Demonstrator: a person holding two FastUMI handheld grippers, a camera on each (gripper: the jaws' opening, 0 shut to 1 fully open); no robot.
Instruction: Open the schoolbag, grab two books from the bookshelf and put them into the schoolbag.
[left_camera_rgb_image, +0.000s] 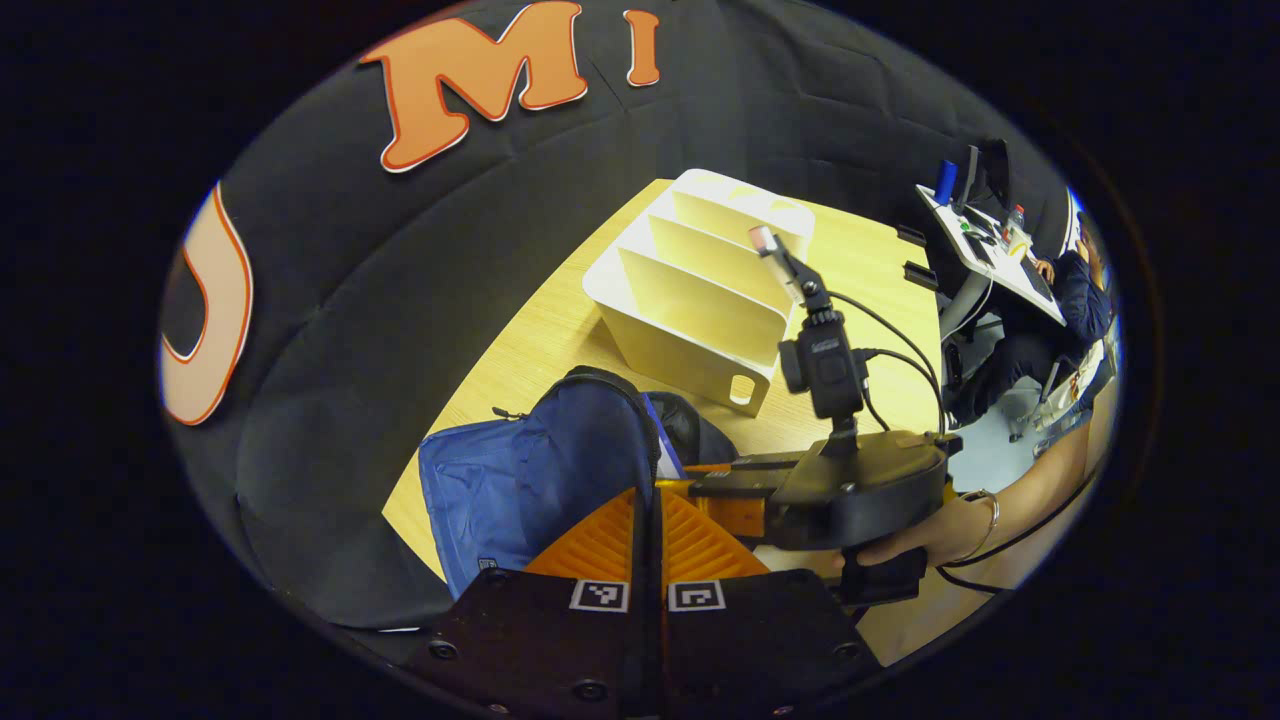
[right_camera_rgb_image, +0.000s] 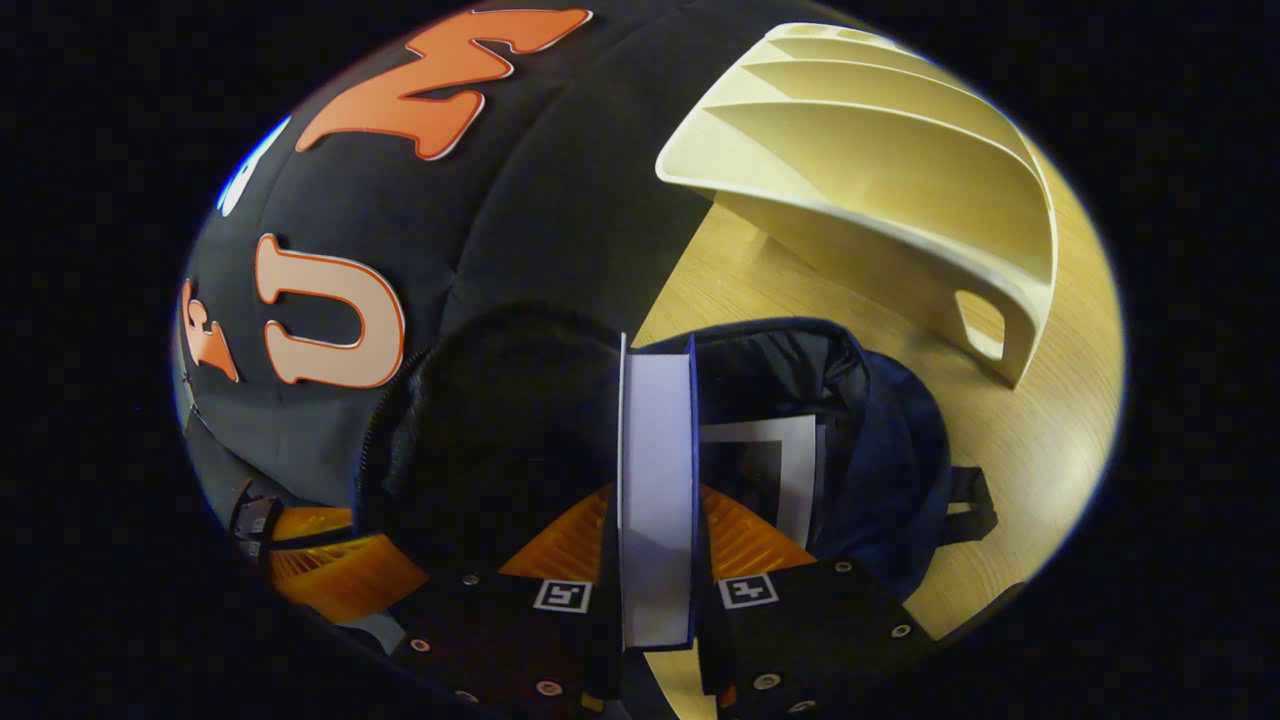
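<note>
The blue schoolbag (left_camera_rgb_image: 520, 480) stands open on the wooden table (left_camera_rgb_image: 880, 270). My left gripper (left_camera_rgb_image: 648, 530) is shut on the bag's dark opening edge and holds it up. In the right gripper view, my right gripper (right_camera_rgb_image: 655, 500) is shut on a blue-covered book (right_camera_rgb_image: 656, 450), spine down, white page edges facing the camera, over the bag's mouth (right_camera_rgb_image: 900, 440). Another book (right_camera_rgb_image: 775, 470) lies inside the bag. The cream bookshelf (right_camera_rgb_image: 880, 170) stands beyond the bag, its slots looking empty (left_camera_rgb_image: 700, 290). The right gripper (left_camera_rgb_image: 740, 490) and the hand (left_camera_rgb_image: 940, 530) holding it show in the left gripper view.
The booth's black cloth wall runs along the table's left edge. At the far right, off the table, a person (left_camera_rgb_image: 1080, 290) sits at a small desk (left_camera_rgb_image: 990, 250) with several items. The left gripper (right_camera_rgb_image: 320, 560) shows low at the left in the right gripper view.
</note>
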